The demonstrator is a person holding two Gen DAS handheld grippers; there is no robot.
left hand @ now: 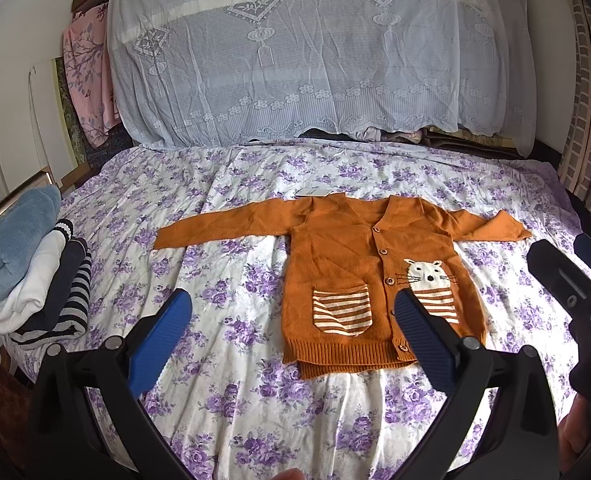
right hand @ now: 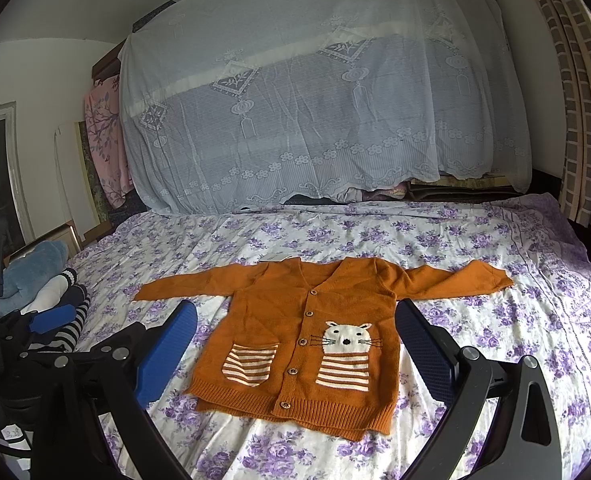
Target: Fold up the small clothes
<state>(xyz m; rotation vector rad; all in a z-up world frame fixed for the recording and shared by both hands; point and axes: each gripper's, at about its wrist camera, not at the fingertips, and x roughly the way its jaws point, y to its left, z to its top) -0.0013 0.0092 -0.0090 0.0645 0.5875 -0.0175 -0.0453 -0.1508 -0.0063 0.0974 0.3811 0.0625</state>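
A small orange knit cardigan [left hand: 335, 256] lies flat and face up on the bed, sleeves spread to both sides, buttoned, with a white cat patch and striped pockets. It also shows in the right wrist view [right hand: 279, 312]. My left gripper [left hand: 293, 300] is open and empty, hovering above the bed near the cardigan's lower left. My right gripper [right hand: 295, 312] is open and empty, above the cardigan's body; it shows at the right edge of the left wrist view [left hand: 567, 280].
The bed carries a purple floral sheet [left hand: 223, 208]. A stack of folded clothes [left hand: 43, 288] lies at the bed's left edge. A lace-covered bulk [left hand: 315, 60] stands behind the bed. Curtains [right hand: 575, 100] hang at the right.
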